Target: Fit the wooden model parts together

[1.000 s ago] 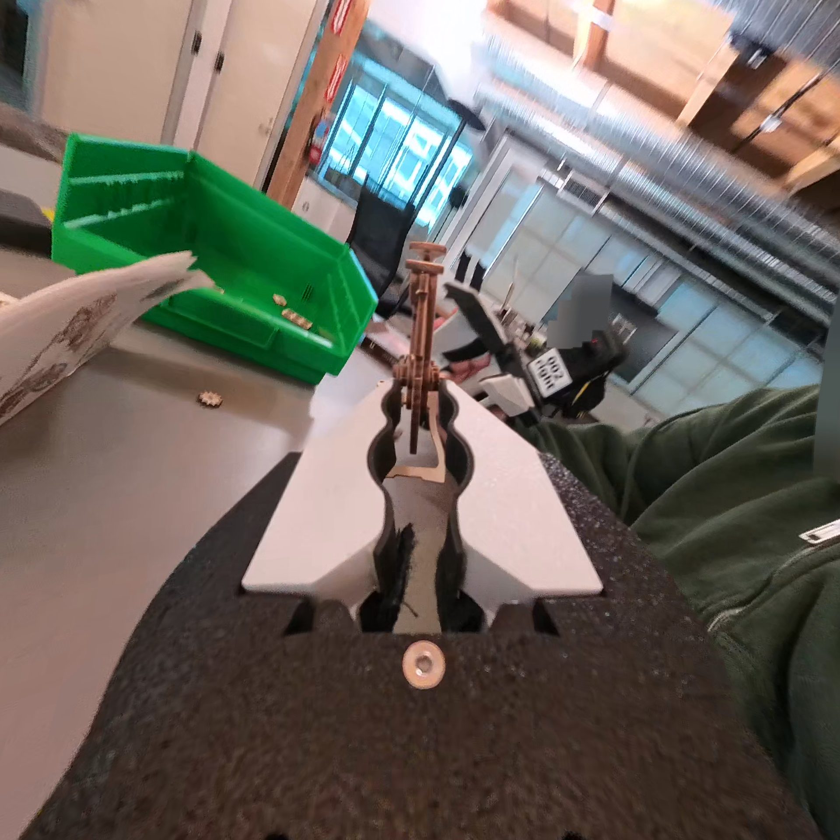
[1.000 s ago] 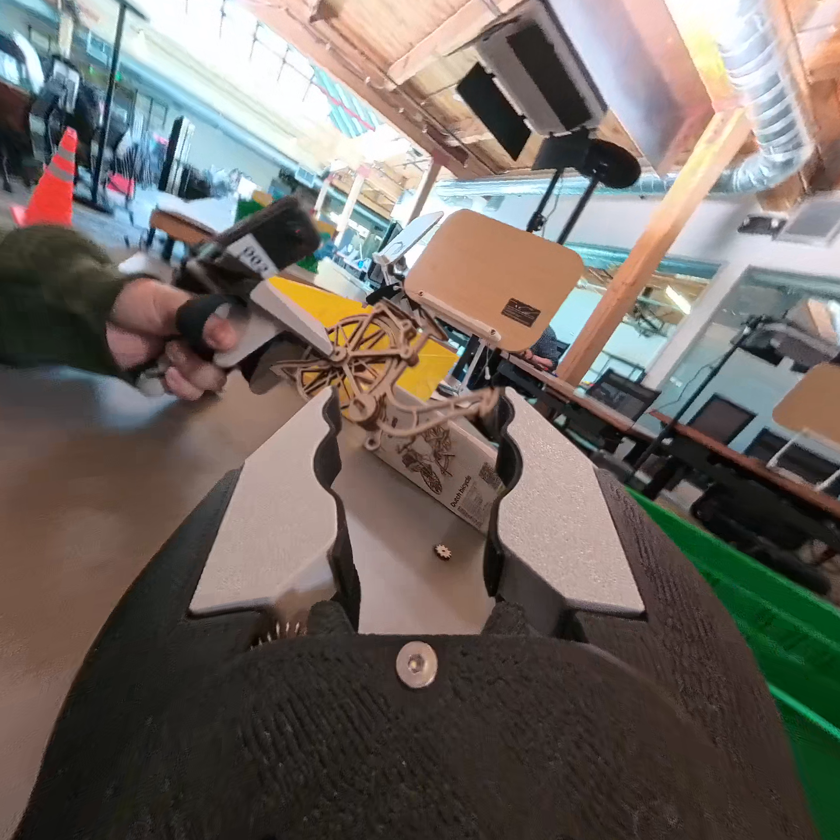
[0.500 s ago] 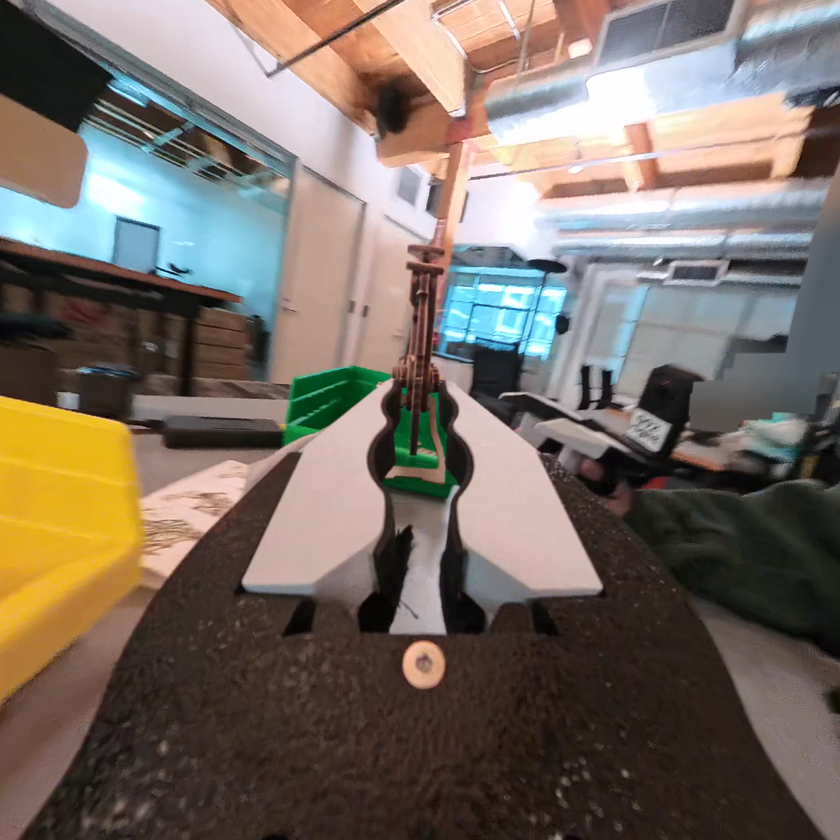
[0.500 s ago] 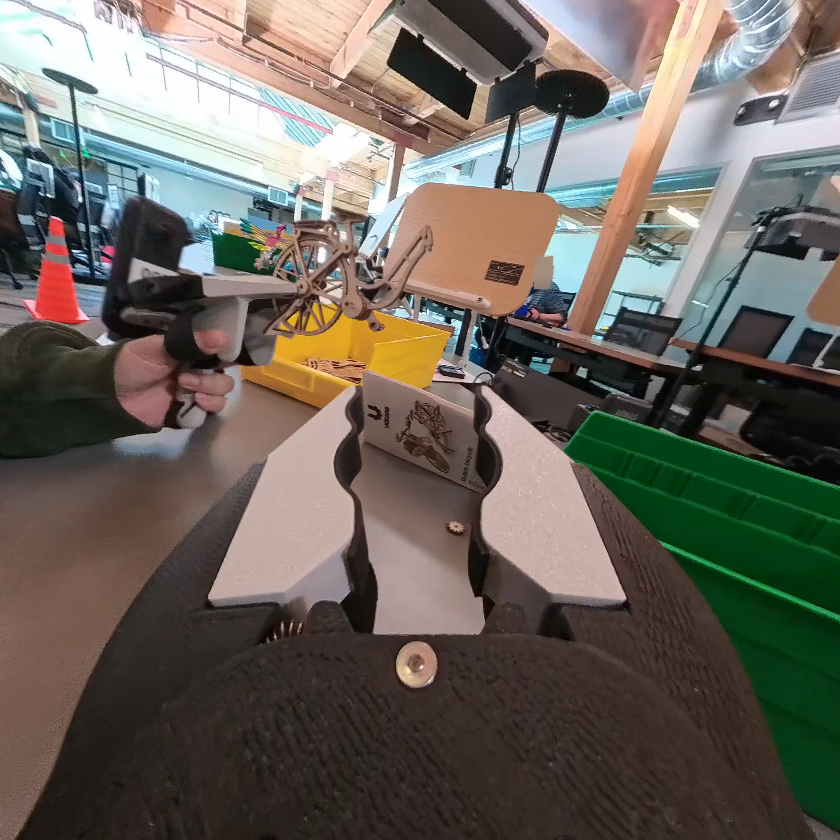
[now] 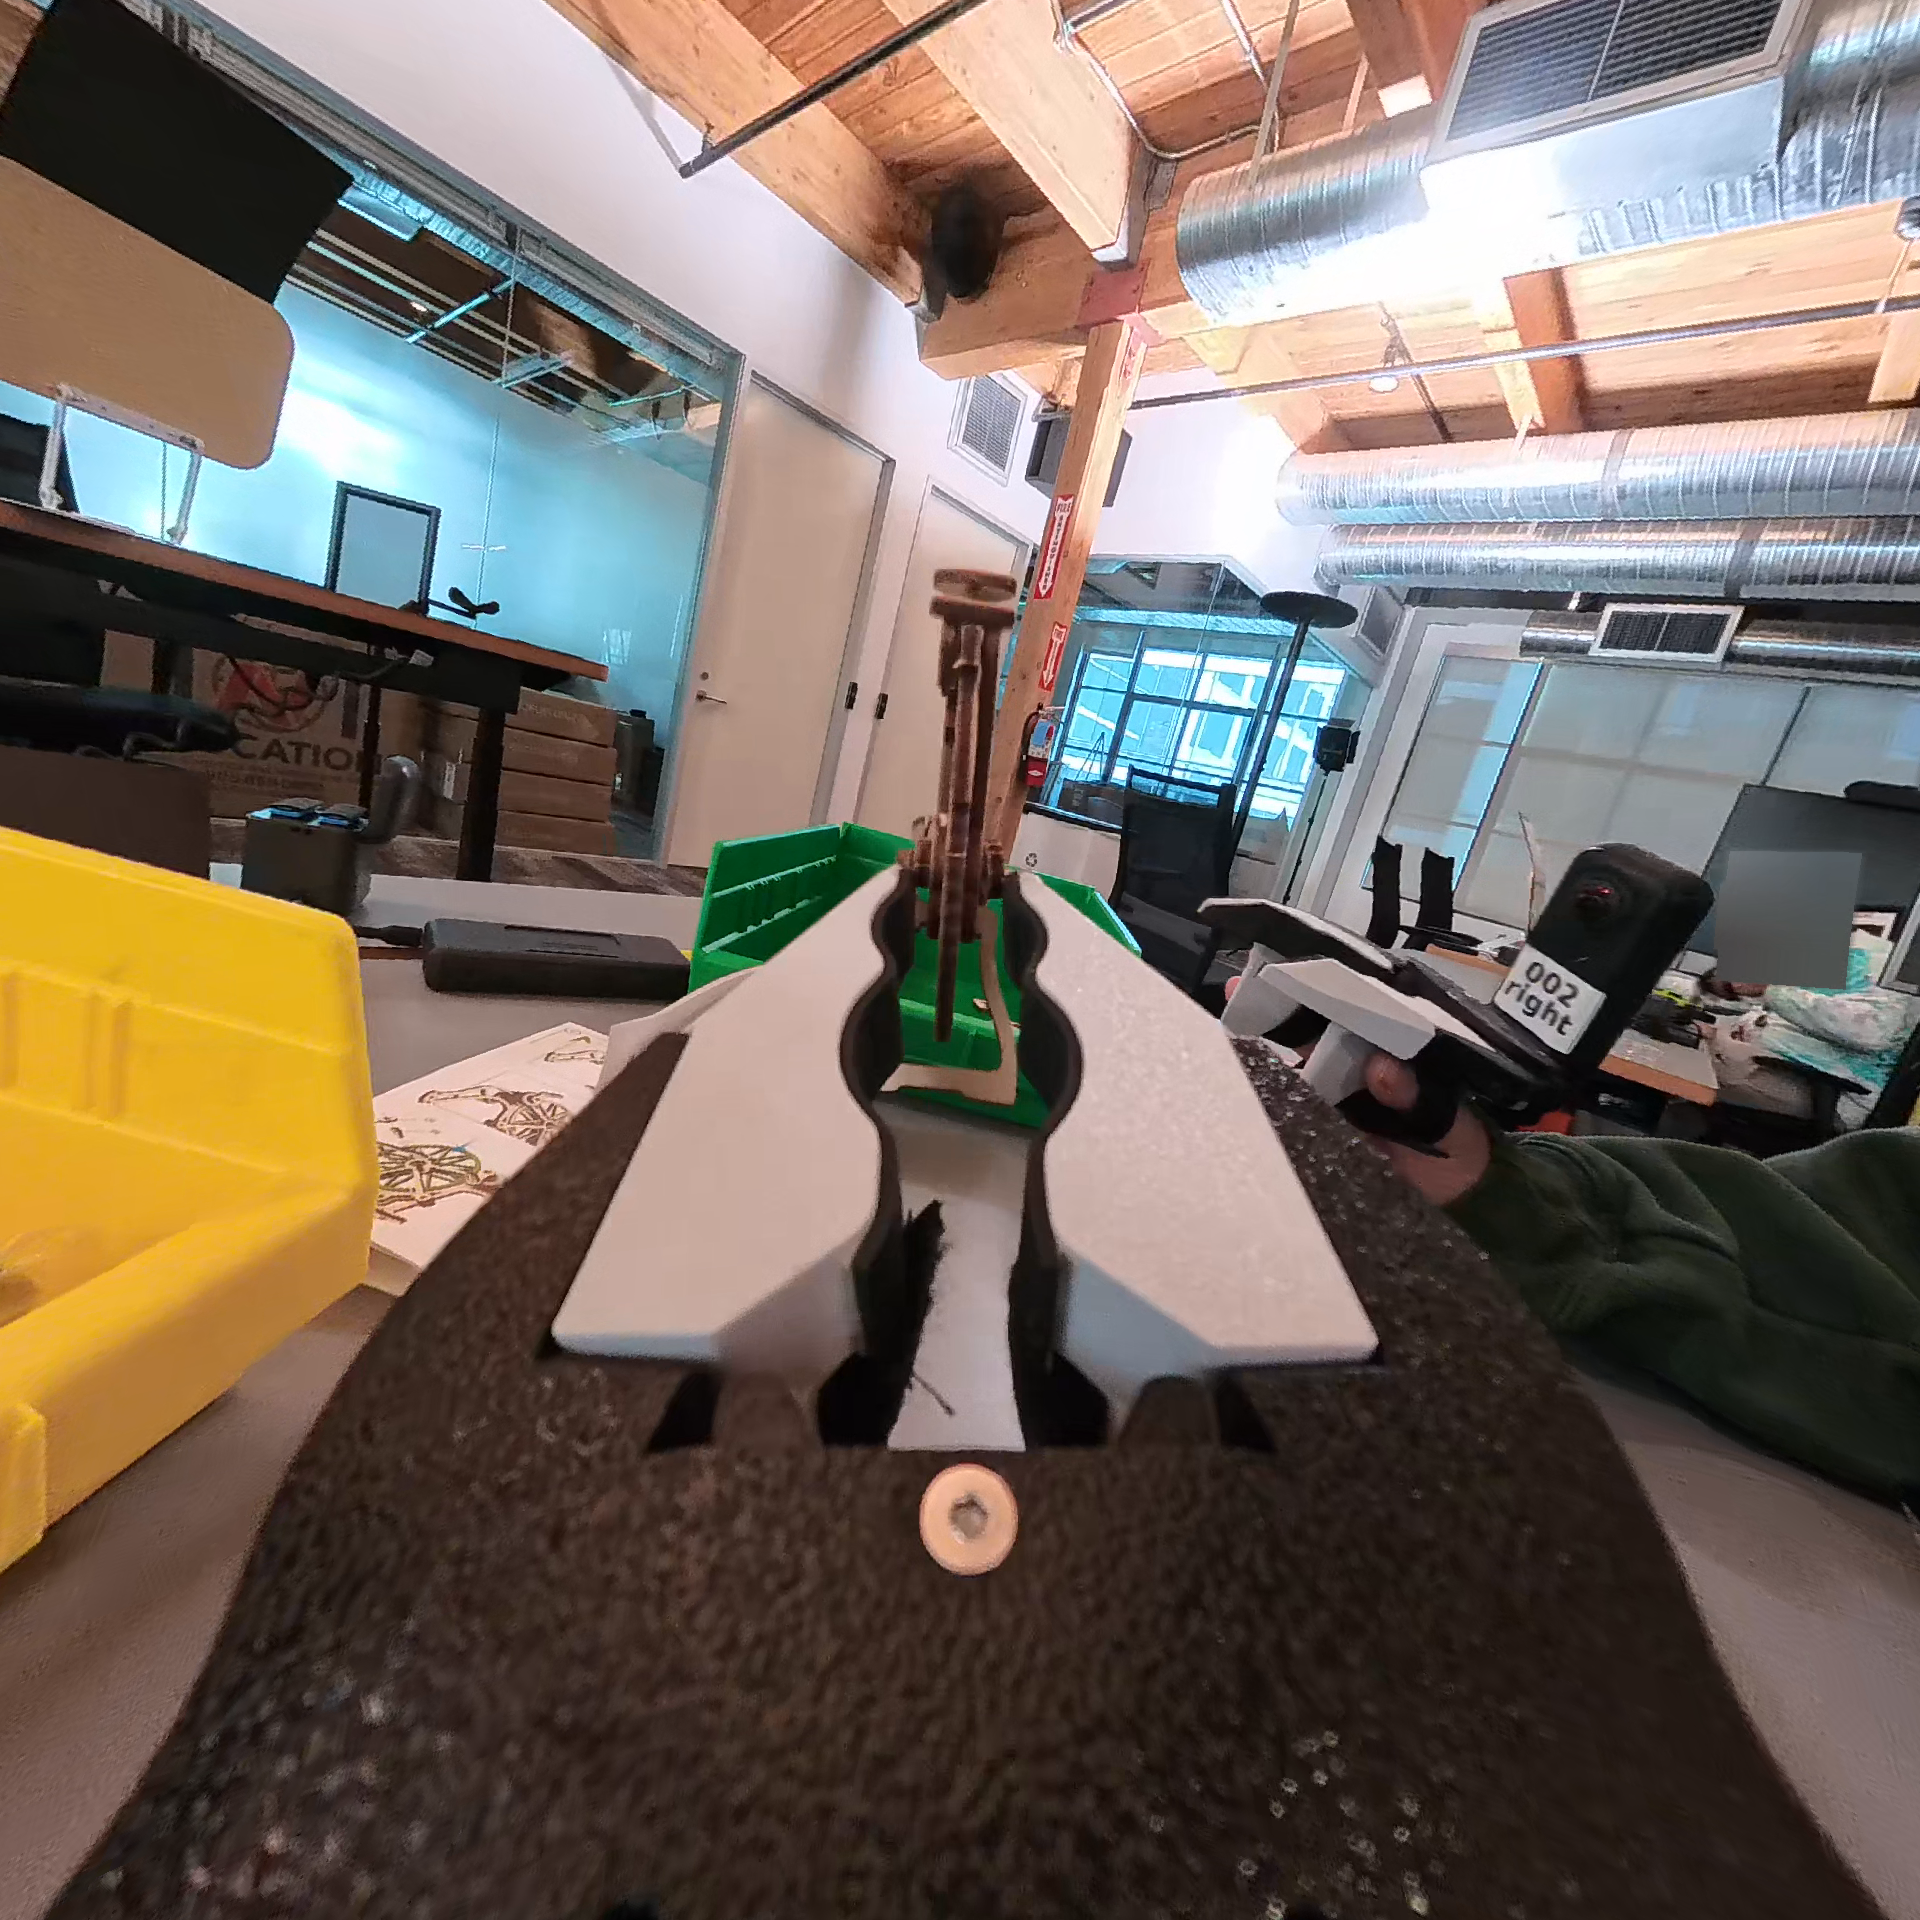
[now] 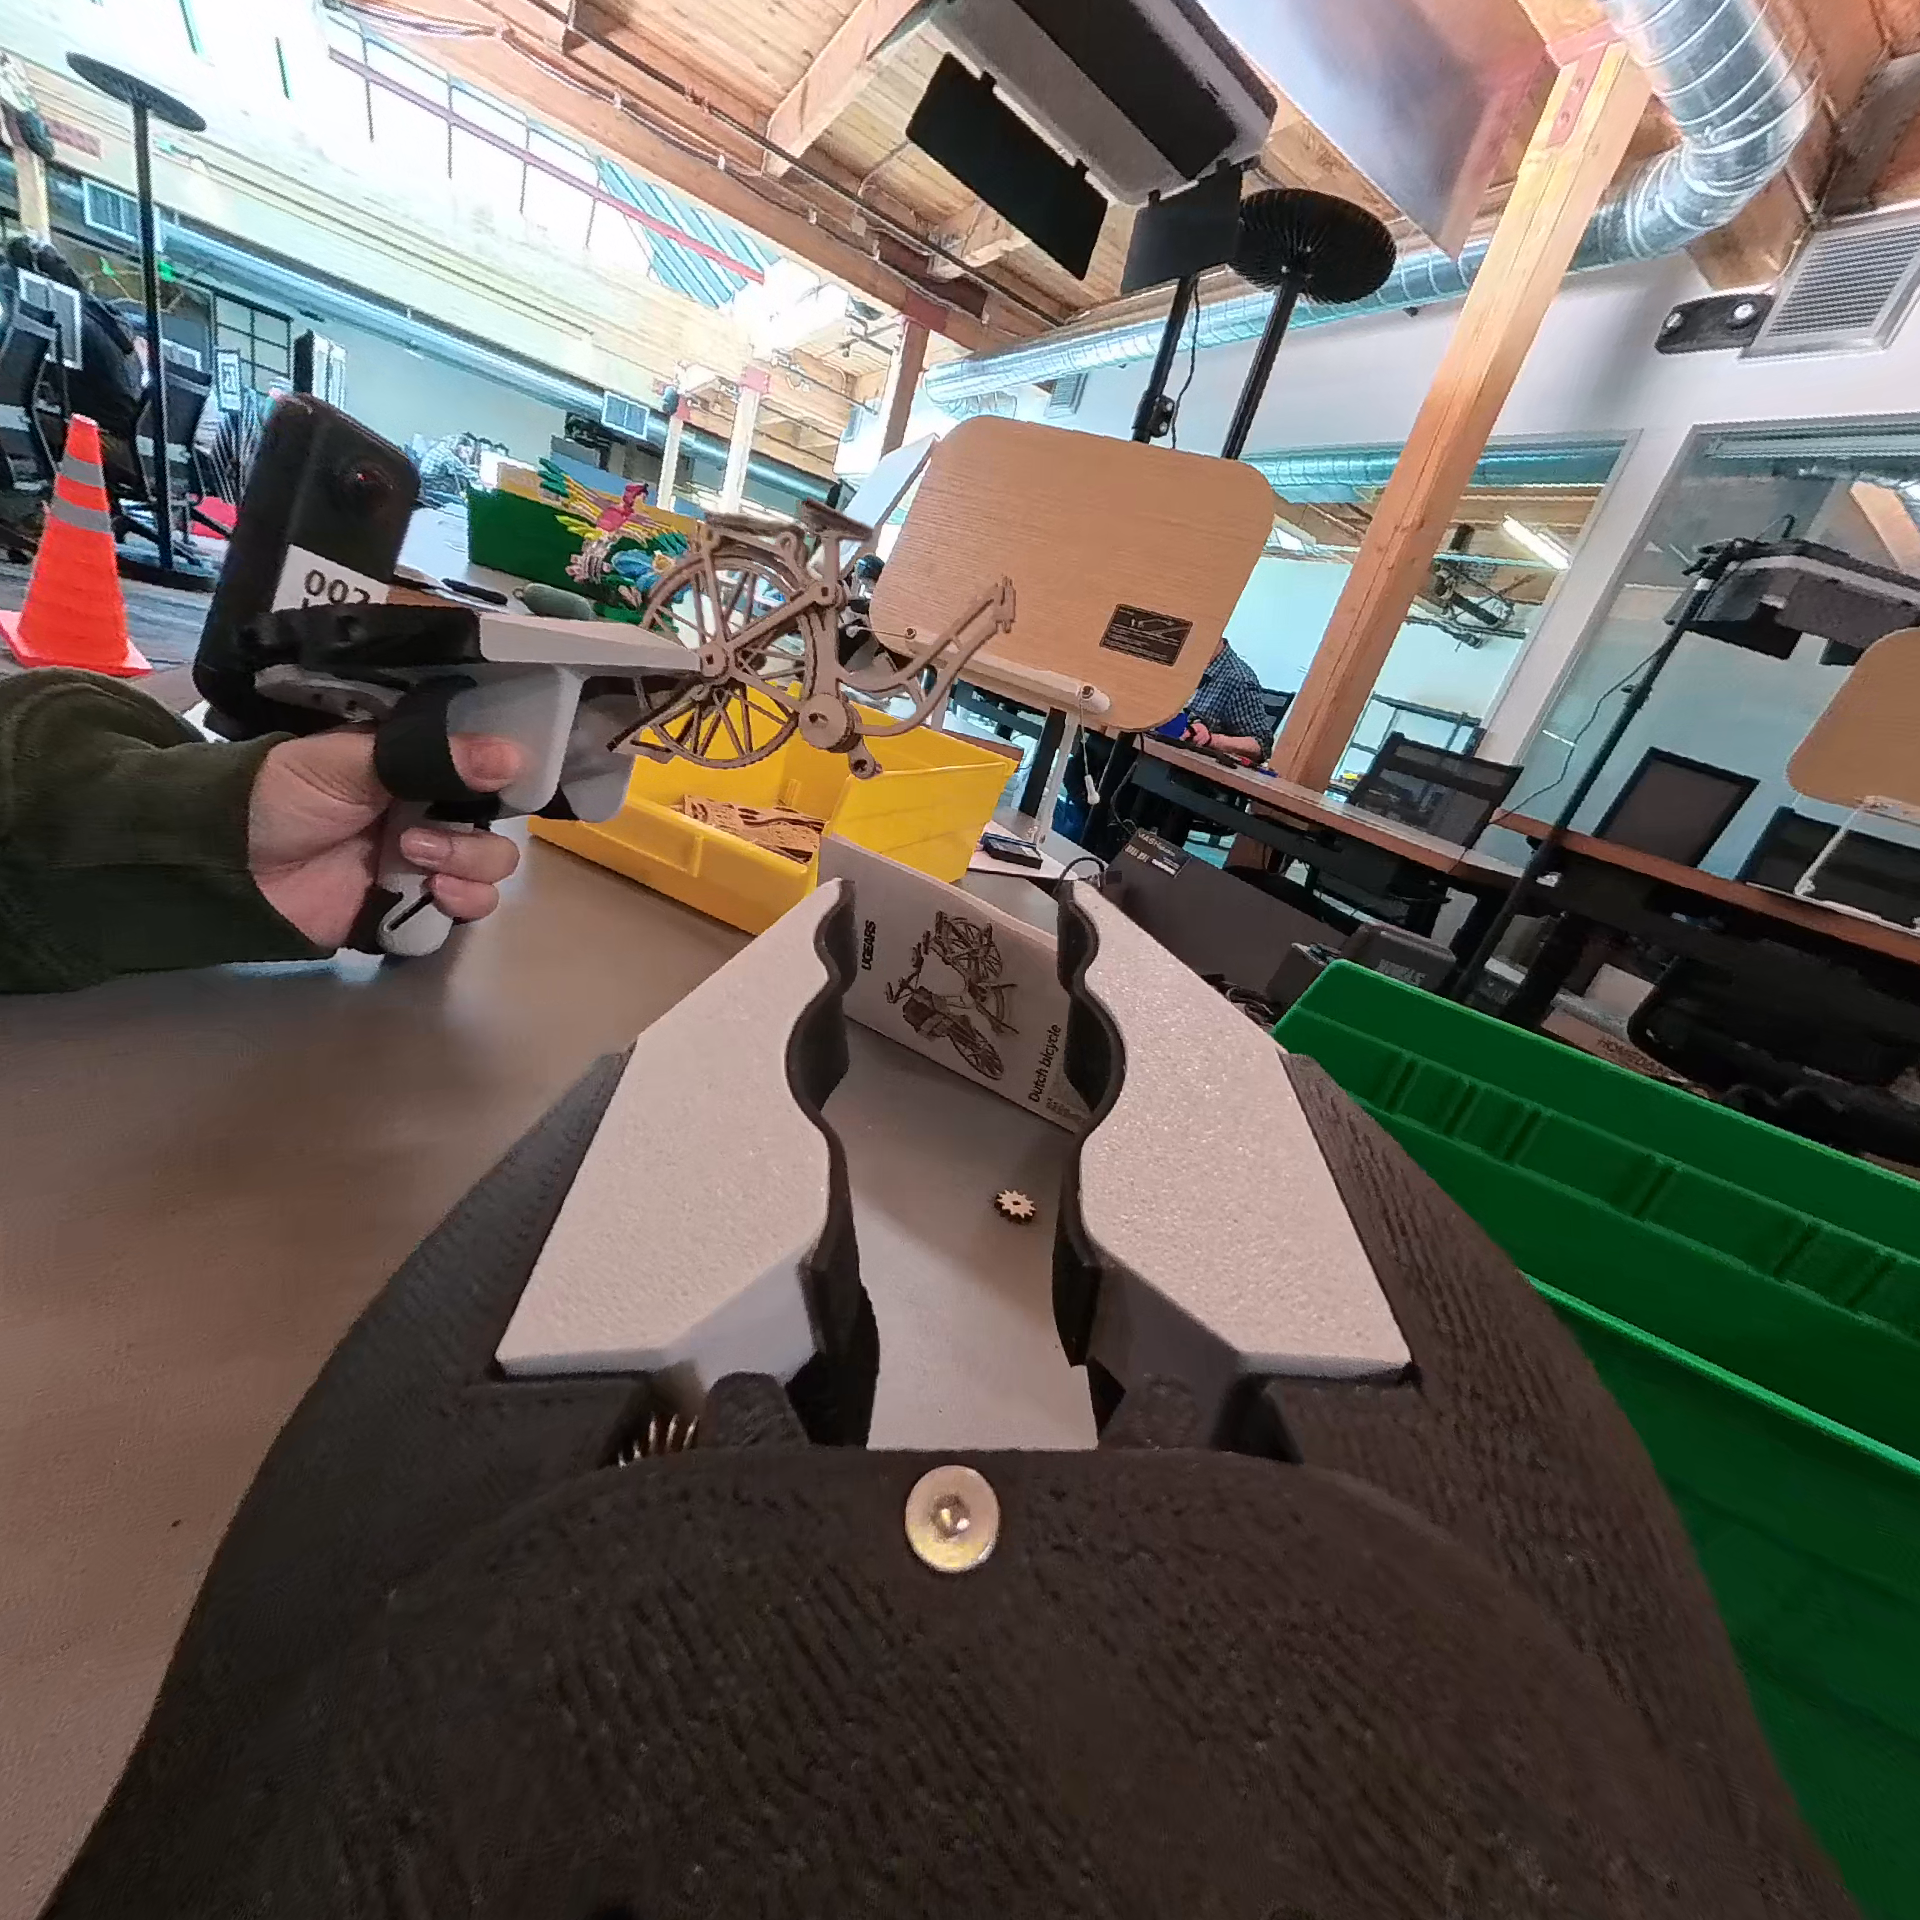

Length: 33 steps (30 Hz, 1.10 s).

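Note:
My left gripper [image 5: 956,914] is shut on a wooden bicycle model [image 5: 961,790], seen edge-on and standing up from the fingertips. In the right wrist view the left gripper [image 6: 681,660] holds the bicycle [image 6: 790,644] upright above the table, up and to the left of my right gripper [image 6: 956,935]. The right gripper is open and empty, low over the grey table [image 6: 260,1143]. A small wooden gear [image 6: 1013,1205] lies on the table between its fingers. The right gripper also shows in the left wrist view [image 5: 1320,987], apart from the bicycle.
A yellow bin [image 6: 831,831] [image 5: 156,1091] holds wooden sheets. A green bin [image 6: 1662,1195] [image 5: 790,904] stands by the right gripper. A printed booklet [image 6: 956,997] lies ahead of the right fingers. An instruction sheet [image 5: 488,1112] and a black case [image 5: 551,956] lie on the table. The grippers' ends are close to 15 cm from one another.
The left gripper has carried the bicycle away from the right gripper's fingertips, up and to the left, and turned it upright. The right gripper stays open and has levelled.

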Each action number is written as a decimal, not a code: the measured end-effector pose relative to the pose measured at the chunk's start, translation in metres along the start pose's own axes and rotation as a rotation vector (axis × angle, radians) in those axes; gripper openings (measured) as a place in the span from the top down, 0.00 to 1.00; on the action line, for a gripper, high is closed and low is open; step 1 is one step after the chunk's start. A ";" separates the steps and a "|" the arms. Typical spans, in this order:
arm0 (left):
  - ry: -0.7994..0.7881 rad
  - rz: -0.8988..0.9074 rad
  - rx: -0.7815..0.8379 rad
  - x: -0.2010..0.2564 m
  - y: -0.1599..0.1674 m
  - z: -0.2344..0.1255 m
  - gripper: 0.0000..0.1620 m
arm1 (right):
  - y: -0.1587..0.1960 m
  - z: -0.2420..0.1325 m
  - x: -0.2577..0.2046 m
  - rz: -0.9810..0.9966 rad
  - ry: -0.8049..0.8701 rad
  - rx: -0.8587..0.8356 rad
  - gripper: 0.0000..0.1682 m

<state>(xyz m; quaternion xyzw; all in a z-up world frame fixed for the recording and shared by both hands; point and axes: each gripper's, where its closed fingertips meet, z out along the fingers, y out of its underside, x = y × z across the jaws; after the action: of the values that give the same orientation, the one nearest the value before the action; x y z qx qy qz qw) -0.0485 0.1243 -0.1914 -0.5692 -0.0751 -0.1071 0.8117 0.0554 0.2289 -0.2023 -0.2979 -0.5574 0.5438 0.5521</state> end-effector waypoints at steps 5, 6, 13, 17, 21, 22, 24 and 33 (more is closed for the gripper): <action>0.002 -0.009 -0.015 0.000 0.004 0.002 0.92 | 0.000 0.000 -0.002 -0.015 -0.005 -0.002 0.80; 0.003 -0.013 -0.019 0.000 0.005 0.002 0.92 | 0.000 0.000 -0.002 -0.016 -0.005 -0.003 0.80; 0.001 -0.005 -0.046 0.001 0.010 0.005 0.91 | 0.001 0.001 -0.003 -0.027 -0.010 -0.007 0.82; -0.031 0.002 -0.035 -0.003 0.008 0.004 0.91 | 0.001 0.001 -0.004 -0.038 -0.013 -0.010 0.82; -0.088 0.008 -0.009 -0.012 0.002 -0.001 0.92 | 0.002 0.001 -0.005 -0.047 -0.015 -0.013 0.82; -0.096 0.004 -0.005 -0.014 0.002 -0.002 0.92 | 0.002 0.001 -0.005 -0.048 -0.017 -0.014 0.82; -0.104 -0.005 0.000 -0.015 0.001 -0.002 0.92 | 0.002 0.001 -0.006 -0.050 -0.018 -0.016 0.83; -0.105 -0.020 -0.004 -0.016 0.002 -0.002 0.91 | 0.003 0.002 -0.007 -0.057 -0.024 -0.021 0.83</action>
<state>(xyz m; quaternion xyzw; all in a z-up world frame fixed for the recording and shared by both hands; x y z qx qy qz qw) -0.0637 0.1244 -0.1979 -0.5748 -0.1233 -0.0854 0.8044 0.0545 0.2226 -0.2071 -0.2812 -0.5779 0.5257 0.5574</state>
